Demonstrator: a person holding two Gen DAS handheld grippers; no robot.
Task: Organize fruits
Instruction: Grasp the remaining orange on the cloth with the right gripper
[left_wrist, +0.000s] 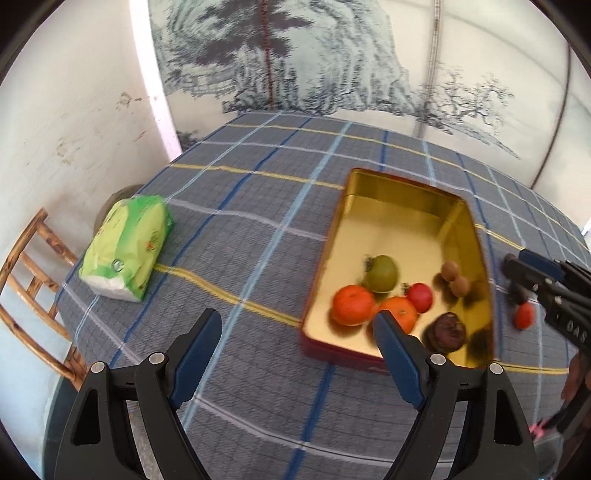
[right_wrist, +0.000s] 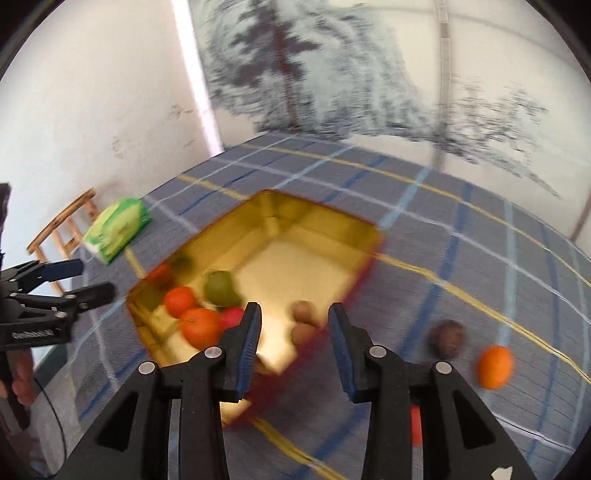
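A gold tin tray (left_wrist: 399, 225) with red outer walls sits on the plaid tablecloth; it also shows in the right wrist view (right_wrist: 317, 236). Inside lie a green fruit (left_wrist: 380, 273), oranges (left_wrist: 352, 304), a red fruit (left_wrist: 420, 297), brown kiwis (left_wrist: 456, 278) and a dark fruit (left_wrist: 447, 332). My left gripper (left_wrist: 295, 350) is open and empty, just left of the tray's near end. My right gripper (right_wrist: 293, 347) is open and empty above the tray's near right corner. A dark fruit (right_wrist: 447, 338) and an orange (right_wrist: 495, 365) lie on the cloth to its right.
A green tissue pack (left_wrist: 125, 243) lies at the table's left. A wooden chair (left_wrist: 33, 280) stands beyond the left edge. A painted screen stands behind the table. A small red fruit (left_wrist: 523, 315) lies on the cloth right of the tray, by the right gripper (left_wrist: 513, 273).
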